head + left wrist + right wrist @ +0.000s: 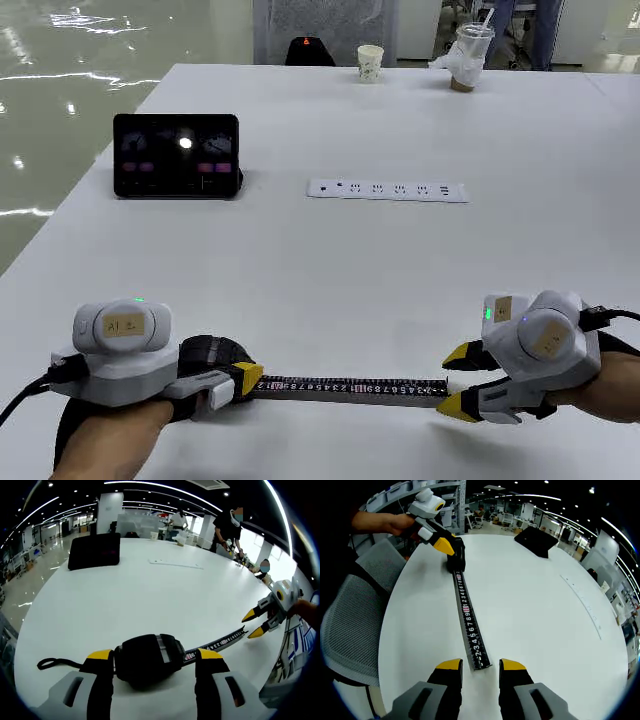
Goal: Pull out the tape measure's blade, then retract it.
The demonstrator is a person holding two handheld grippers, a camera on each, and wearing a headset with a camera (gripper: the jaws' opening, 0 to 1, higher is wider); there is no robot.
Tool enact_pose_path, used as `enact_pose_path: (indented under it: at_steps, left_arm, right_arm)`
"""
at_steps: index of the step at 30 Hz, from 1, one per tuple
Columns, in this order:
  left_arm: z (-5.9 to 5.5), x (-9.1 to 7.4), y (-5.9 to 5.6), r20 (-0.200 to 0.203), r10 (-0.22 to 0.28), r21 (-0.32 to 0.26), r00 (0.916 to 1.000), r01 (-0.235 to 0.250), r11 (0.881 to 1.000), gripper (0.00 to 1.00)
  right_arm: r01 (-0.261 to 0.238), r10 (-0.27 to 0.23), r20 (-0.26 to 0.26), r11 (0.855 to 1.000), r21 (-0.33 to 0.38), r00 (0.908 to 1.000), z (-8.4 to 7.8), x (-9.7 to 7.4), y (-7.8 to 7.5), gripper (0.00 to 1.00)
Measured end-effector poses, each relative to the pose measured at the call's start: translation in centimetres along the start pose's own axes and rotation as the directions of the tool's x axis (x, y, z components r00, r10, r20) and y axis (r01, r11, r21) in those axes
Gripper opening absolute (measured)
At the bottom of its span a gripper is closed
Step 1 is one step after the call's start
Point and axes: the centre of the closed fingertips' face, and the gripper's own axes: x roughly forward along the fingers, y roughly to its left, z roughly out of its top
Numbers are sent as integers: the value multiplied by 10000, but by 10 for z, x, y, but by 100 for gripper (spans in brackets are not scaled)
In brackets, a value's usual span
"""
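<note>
White bench [400, 270], with the tape measure's blade [350, 386] drawn out flat across it.
Left tool [155, 654] clamps the black case [145, 660] near the front edge; right tool [481, 664] has its jaws apart, the blade's end between them.

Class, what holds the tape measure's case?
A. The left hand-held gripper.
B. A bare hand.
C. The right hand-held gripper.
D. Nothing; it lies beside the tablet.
A: the left hand-held gripper has the case clamped between its jaws, with the blade drawn out.
</note>
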Motion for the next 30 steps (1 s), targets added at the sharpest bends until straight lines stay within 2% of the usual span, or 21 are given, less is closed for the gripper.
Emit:
enact_pose_path:
  at_steps: [7,17,30]
  left_arm:
    - [6,7,5,24,180,-455,9998,-178,9988,59]
    - [2,14,7,-152,408,-817,9991,-419,9958,58]
    - [0,21,8,-322,681,-885,9972,-707,9936,63]
  right_arm:
    - [-331,328,-120,9993,-197,9994,-6,6,-2,21]
    - [-782,770,-210,9946,-679,9968,-8,12,2,15]
    - [-1031,1022,-152,9911,-836,9946,-9,15,2,13]
